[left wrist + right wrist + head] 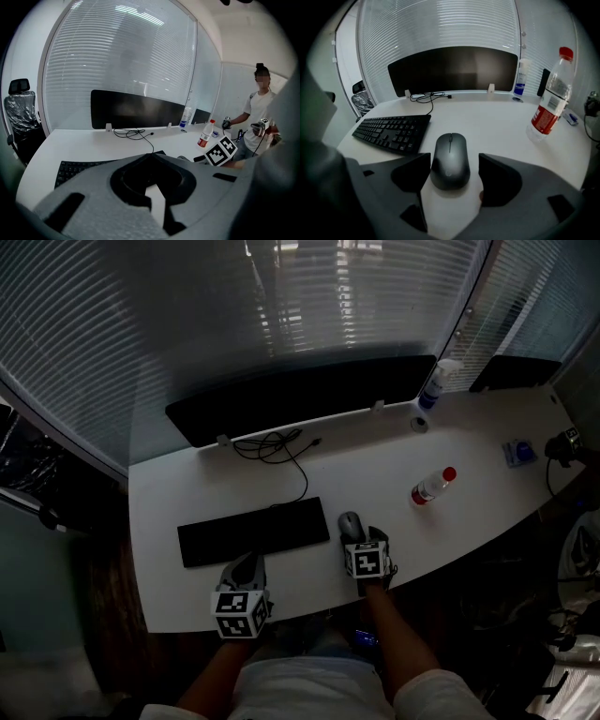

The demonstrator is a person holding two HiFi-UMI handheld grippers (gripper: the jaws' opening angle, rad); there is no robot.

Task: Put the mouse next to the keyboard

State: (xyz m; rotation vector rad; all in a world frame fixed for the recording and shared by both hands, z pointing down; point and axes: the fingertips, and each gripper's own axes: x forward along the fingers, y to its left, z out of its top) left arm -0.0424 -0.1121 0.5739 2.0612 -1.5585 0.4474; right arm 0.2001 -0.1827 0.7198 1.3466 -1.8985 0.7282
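A dark grey mouse (350,524) lies flat on the white desk (375,460), just right of the black keyboard (253,532). In the right gripper view the mouse (450,157) sits between my right gripper's (453,165) jaws. That gripper is open: the left jaw is close beside the mouse and a gap shows at the right jaw. The keyboard (393,132) is a short way to the mouse's left. My left gripper (246,570) hovers at the desk's front edge below the keyboard. Its jaws (151,157) are shut with nothing in them.
A black monitor (300,395) stands at the back with a coiled cable (275,445) before it. A red-capped water bottle (431,487) lies to the mouse's right, and a spray bottle (436,385) stands at the back right. A person (259,115) stands beyond the desk's right end.
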